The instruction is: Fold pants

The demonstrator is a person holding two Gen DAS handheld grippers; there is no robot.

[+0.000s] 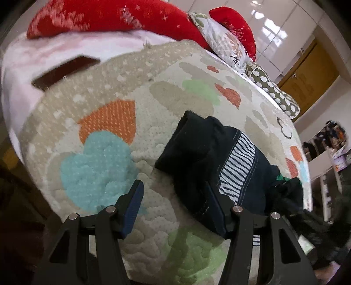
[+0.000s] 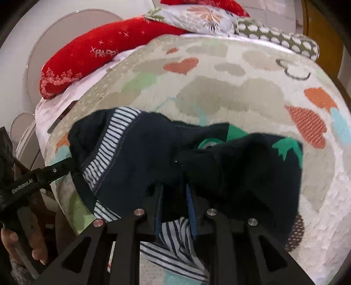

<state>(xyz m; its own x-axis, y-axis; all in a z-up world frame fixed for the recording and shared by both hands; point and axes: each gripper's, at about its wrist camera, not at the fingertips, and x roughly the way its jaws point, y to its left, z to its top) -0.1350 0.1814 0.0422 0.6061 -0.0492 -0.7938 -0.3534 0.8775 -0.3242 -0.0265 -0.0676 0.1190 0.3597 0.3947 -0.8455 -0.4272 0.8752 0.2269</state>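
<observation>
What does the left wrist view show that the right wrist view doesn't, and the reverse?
Only the left wrist view shows the left gripper open, one finger against the pants, and a wooden door. Only the right wrist view shows the right gripper shut on the pants, their green print, and the hand holding the left gripper. Both show the pants bunched on the patterned blanket, the red pillow, and the striped lining.

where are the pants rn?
The pants lie bunched on the quilt, clamped in the right claw. In the left wrist view they sit right of centre, against the open left claw.
</observation>
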